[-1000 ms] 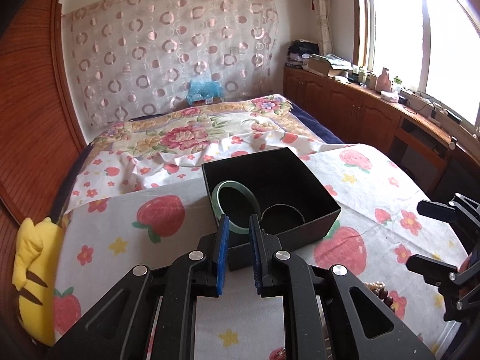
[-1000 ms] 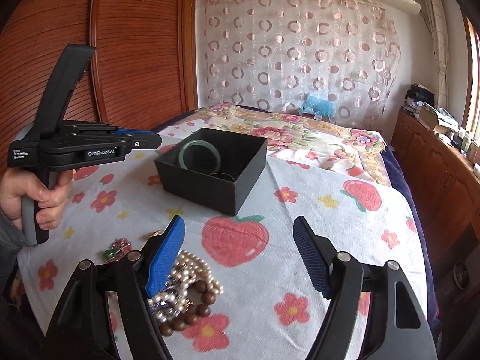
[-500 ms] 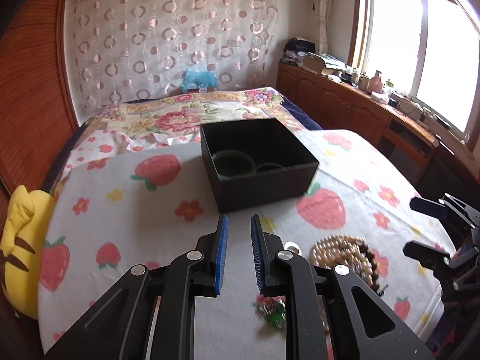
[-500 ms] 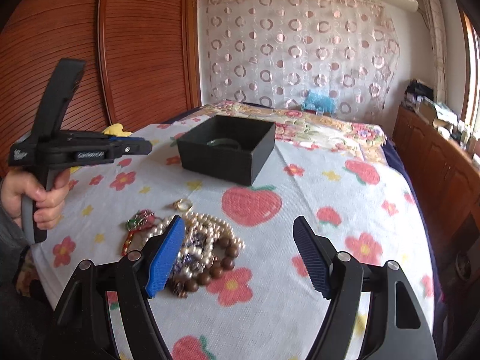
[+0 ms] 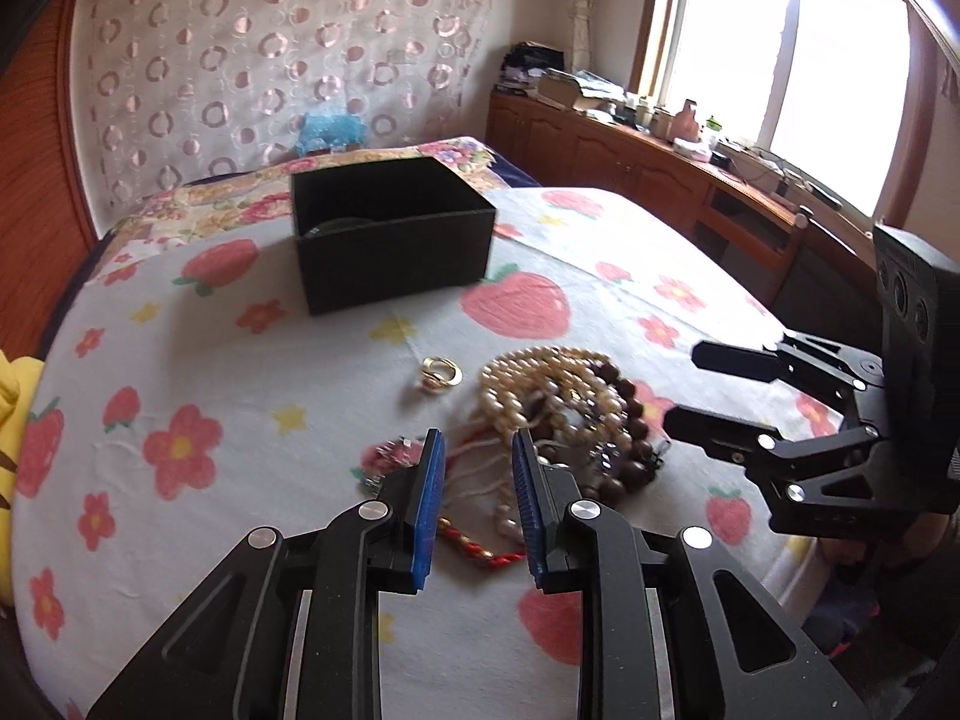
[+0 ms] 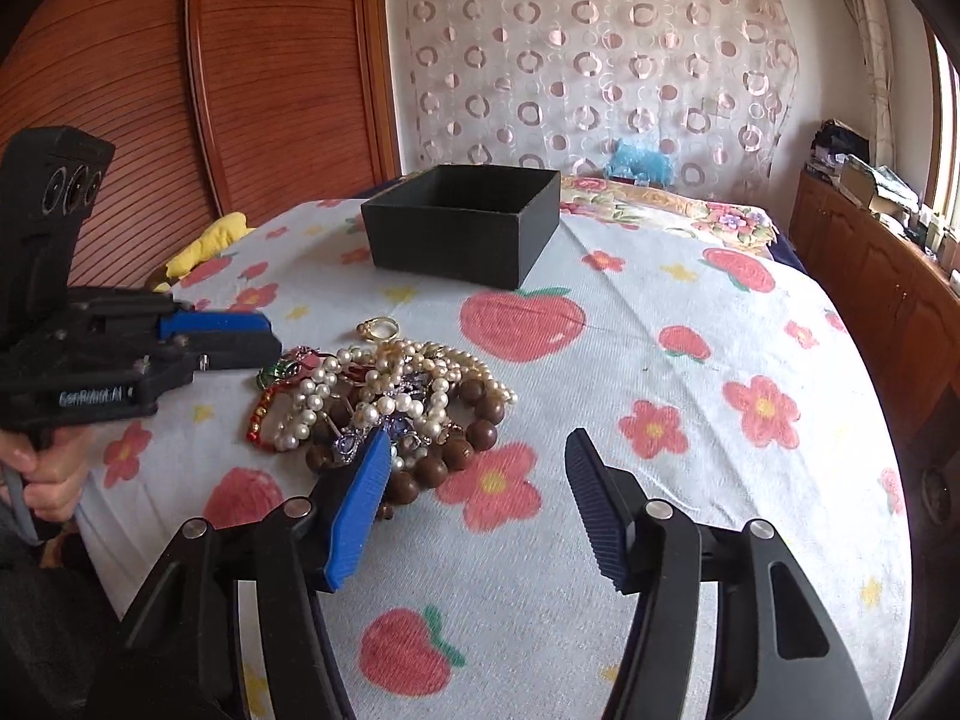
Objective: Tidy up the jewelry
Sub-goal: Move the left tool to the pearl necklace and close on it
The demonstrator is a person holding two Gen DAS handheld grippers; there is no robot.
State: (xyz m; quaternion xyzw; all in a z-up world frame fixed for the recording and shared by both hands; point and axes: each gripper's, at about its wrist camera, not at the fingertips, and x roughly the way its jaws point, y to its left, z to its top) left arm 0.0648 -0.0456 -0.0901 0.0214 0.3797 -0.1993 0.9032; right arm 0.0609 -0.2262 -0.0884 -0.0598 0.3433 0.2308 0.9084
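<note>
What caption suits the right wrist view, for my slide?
Open right gripper beside a jewelry pile, black box behind.

Bright daylight from the blown-out window [image 5: 786, 66], fisheye-bent edges, slight blur.

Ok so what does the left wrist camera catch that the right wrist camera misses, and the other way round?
Only the left wrist view shows the bright window, the cluttered wooden counter below it, and a dark ring edge inside the black box.

Only the right wrist view shows the ribbed wooden wardrobe and the person's hand gripping the left gripper.

Both show the box, the gold ring, the tangled pile of pearl and wooden bead jewelry, the strawberry cloth, the blue plush toy, and the open right gripper.
</note>
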